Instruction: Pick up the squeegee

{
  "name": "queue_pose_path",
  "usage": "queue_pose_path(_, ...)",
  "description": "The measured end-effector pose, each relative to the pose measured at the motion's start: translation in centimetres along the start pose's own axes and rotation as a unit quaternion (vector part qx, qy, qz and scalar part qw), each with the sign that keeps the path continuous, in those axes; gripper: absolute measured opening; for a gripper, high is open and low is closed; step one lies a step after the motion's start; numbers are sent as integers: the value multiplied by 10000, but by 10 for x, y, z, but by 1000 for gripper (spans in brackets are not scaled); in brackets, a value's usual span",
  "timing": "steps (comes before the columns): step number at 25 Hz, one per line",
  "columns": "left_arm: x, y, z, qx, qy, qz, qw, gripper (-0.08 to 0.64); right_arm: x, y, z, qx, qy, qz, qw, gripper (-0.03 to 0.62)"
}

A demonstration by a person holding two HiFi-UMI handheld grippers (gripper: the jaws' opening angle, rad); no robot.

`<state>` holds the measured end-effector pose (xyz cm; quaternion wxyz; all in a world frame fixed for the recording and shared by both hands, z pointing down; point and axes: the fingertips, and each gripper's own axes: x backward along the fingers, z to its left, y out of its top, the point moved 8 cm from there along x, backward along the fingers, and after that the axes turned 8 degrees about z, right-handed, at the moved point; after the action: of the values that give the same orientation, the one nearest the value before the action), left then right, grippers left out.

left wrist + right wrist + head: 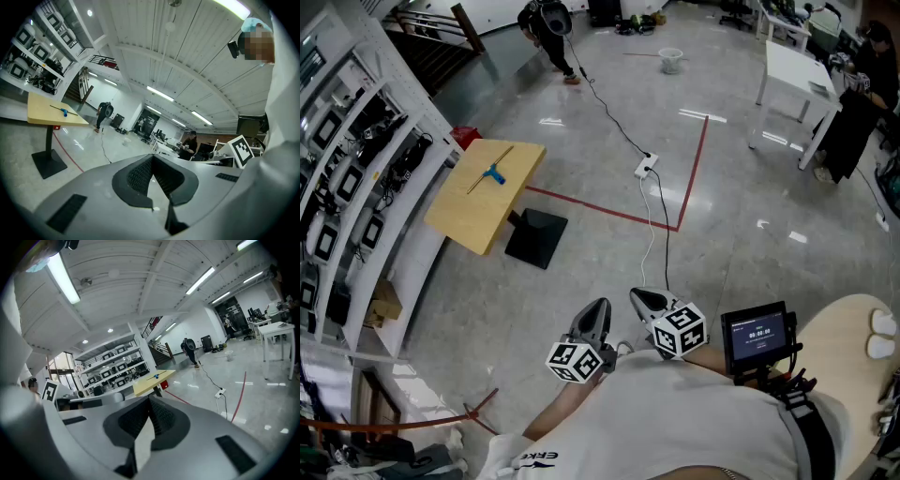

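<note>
The squeegee [494, 174], a long thin stick with a blue piece at its middle, lies on a small wooden table [467, 214] far off at the upper left. It also shows small in the left gripper view, squeegee [63, 111], and in the right gripper view, squeegee [156, 376]. Both grippers are held close to the person's chest, far from the table. My left gripper [598, 307] [152, 157] is shut with nothing in it. My right gripper [639, 296] [150, 398] has its jaw tips together and is also empty.
The table stands on a black pedestal base [536, 236]. Shelving racks [347, 169] line the left side. A power strip [646, 168] with cables and a red tape line [694, 169] cross the floor. A round wooden tabletop [853, 356] and a small screen [757, 336] are at my right.
</note>
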<state>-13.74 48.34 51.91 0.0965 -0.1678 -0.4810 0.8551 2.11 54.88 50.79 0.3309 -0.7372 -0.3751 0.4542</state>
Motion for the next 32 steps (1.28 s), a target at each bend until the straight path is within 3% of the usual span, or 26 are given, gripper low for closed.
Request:
queue_pose_path(11,-1,3,3,22,21,-44,10000,5,-3,5,-2,73,-70,-3,9999,3)
queue_pose_path(32,-10,28,48,115,-181,-54,9998,5,-44,26,2,16,-314,-73,9995,3)
